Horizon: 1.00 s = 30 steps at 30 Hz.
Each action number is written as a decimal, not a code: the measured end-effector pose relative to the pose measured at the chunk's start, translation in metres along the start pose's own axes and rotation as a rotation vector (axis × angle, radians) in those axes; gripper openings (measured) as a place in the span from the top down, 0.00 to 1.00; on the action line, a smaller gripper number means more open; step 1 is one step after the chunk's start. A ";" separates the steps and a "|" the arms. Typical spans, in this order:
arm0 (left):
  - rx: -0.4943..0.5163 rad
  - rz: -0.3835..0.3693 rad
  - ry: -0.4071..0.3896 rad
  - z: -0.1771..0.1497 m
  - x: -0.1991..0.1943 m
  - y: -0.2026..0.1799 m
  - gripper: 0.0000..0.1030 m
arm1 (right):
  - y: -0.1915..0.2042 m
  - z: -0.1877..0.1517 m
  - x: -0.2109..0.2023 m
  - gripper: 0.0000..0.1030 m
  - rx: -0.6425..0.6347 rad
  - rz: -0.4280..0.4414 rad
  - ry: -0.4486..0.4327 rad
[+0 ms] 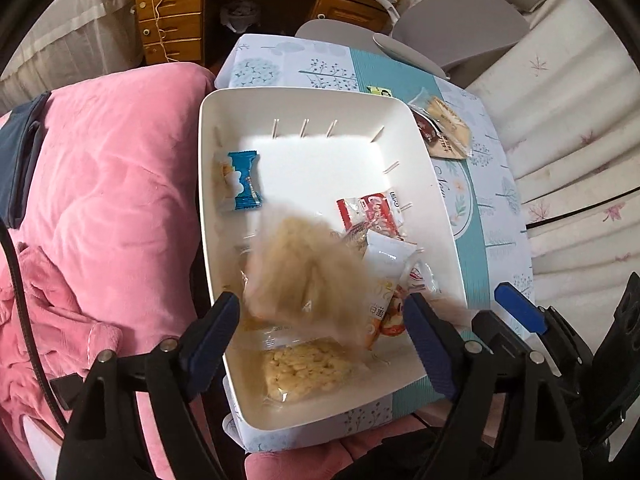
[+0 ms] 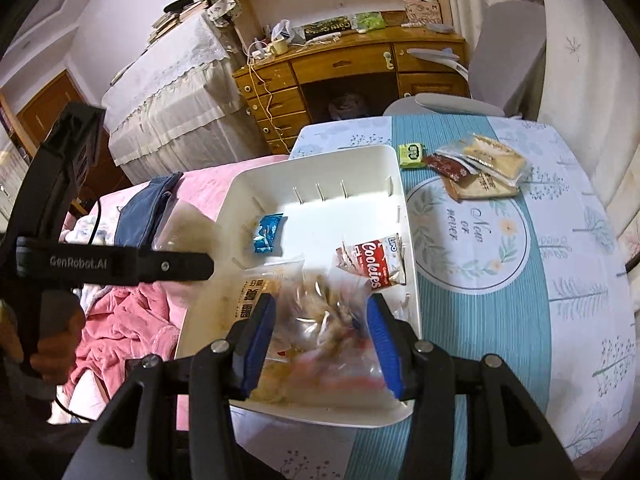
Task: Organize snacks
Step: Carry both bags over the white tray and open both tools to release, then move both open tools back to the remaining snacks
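Here, a blurred, seemingly beige snack packet (image 1: 304, 276) over the white bin (image 1: 304, 108).

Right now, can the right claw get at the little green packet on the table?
Probably yes: the right claw is open over the white bin, and the green packet lies uncovered just beyond its far corner.

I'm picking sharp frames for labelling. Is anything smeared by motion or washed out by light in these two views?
Left wrist view: a tan snack pack over the white bin is heavily motion-smeared, and the bin floor is blown out by bright light. Right wrist view: a clear snack bag between the fingers of the right gripper is blurred, while the cookies pack reads sharply.
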<state>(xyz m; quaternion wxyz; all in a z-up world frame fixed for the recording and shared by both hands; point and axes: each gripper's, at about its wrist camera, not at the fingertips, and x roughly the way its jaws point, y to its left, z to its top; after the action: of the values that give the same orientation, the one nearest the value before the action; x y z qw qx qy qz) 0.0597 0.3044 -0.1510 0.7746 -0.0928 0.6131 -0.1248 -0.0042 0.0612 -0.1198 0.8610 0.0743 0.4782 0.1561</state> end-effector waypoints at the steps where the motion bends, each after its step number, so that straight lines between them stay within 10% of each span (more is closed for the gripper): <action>1: -0.002 -0.005 -0.005 -0.001 -0.001 0.000 0.19 | -0.001 -0.001 0.000 0.43 0.010 -0.003 0.005; 30: -0.118 -0.007 -0.193 0.039 0.025 -0.149 0.12 | -0.177 0.016 -0.026 0.42 0.195 0.035 0.089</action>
<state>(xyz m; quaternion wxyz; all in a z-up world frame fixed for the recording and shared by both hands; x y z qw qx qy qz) 0.0909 0.1545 -0.1209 0.8228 -0.1521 0.5415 -0.0817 0.0320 -0.1138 -0.1398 0.8247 0.1593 0.5277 0.1271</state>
